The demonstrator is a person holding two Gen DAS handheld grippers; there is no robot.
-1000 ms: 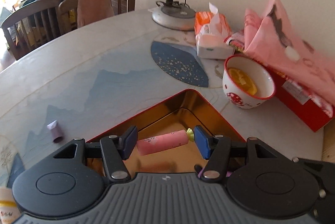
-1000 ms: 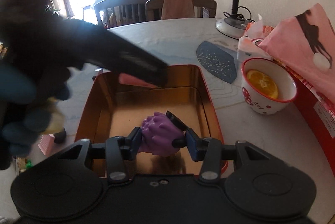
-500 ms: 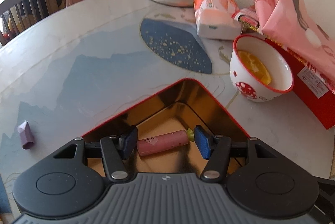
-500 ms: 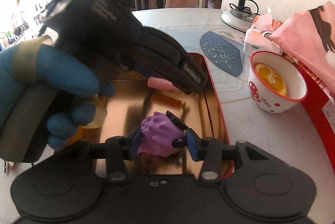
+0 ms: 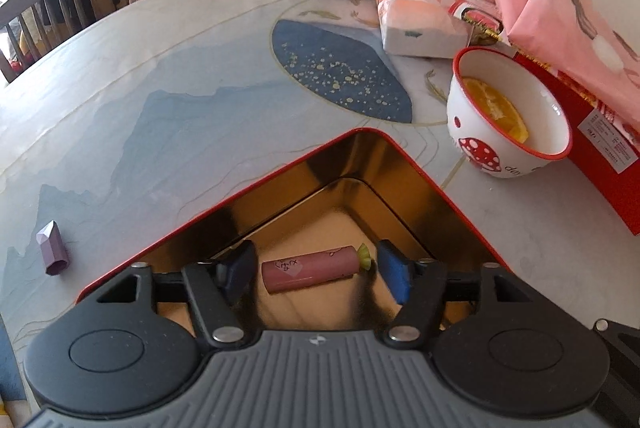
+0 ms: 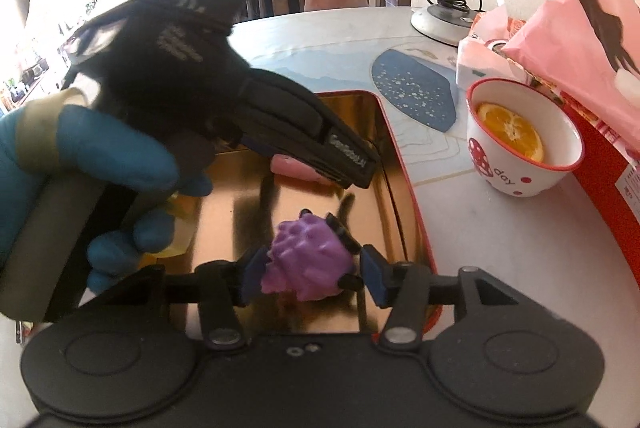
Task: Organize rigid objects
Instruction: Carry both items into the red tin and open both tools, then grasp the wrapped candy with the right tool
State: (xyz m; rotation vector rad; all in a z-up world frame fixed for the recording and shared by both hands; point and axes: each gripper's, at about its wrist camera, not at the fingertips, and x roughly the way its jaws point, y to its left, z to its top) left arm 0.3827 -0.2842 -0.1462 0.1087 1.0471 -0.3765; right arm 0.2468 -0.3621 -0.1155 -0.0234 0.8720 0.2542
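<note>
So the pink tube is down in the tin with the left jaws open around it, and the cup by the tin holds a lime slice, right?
Not quite: the cup holds an orange slice, not lime; both wrist views show it. The rest stands: the pink tube lies on the floor of the tin, and the left gripper has just been opening, its pads clear of the tube between them.

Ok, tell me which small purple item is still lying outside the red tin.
The faceted purple crystal piece, alone on the table left of the tin. The bumpy purple grape toy is inside it.
</note>
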